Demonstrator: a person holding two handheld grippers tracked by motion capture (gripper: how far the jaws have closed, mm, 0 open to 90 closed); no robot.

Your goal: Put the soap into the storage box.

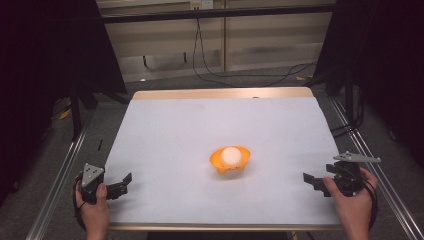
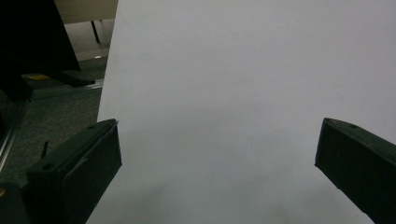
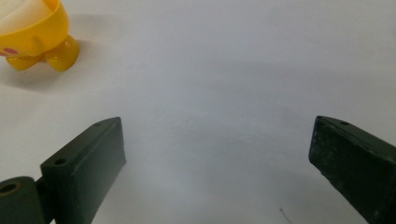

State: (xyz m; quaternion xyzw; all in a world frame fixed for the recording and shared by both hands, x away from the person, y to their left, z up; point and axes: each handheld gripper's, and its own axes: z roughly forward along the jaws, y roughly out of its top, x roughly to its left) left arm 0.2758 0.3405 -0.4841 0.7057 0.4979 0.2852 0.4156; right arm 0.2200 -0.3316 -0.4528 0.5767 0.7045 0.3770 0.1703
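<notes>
Left gripper (image 1: 121,184): lower left of the high view, held in a hand (image 1: 95,210) at the near edge of the table; jaws spread wide, nothing between them; its own view looks along bare white sheet
Right gripper (image 1: 311,183): lower right of the high view, held in the other hand (image 1: 352,202); jaws spread wide, nothing between them; well apart from the bowl
White sheet (image 1: 200,135): covers the table top from near edge to far edge, bare except for the bowl
Yellow bowl (image 1: 229,161): centre of the high view, slightly right of middle, upright on small rounded feet; upper left corner of the right gripper view (image 3: 35,39), with pink marks on its side
White ball (image 1: 231,155): sits inside the bowl, rising just above the rim
Table edge (image 1: 222,93): bare wooden strip at the far side, upper middle of the high view
Progress, as judged: ball lies in the bowl and both grippers stand off it with nothing held, so the placing looks done; little seems left beyond clearing the hands; equally, a start before picking cannot be ruled out
</notes>
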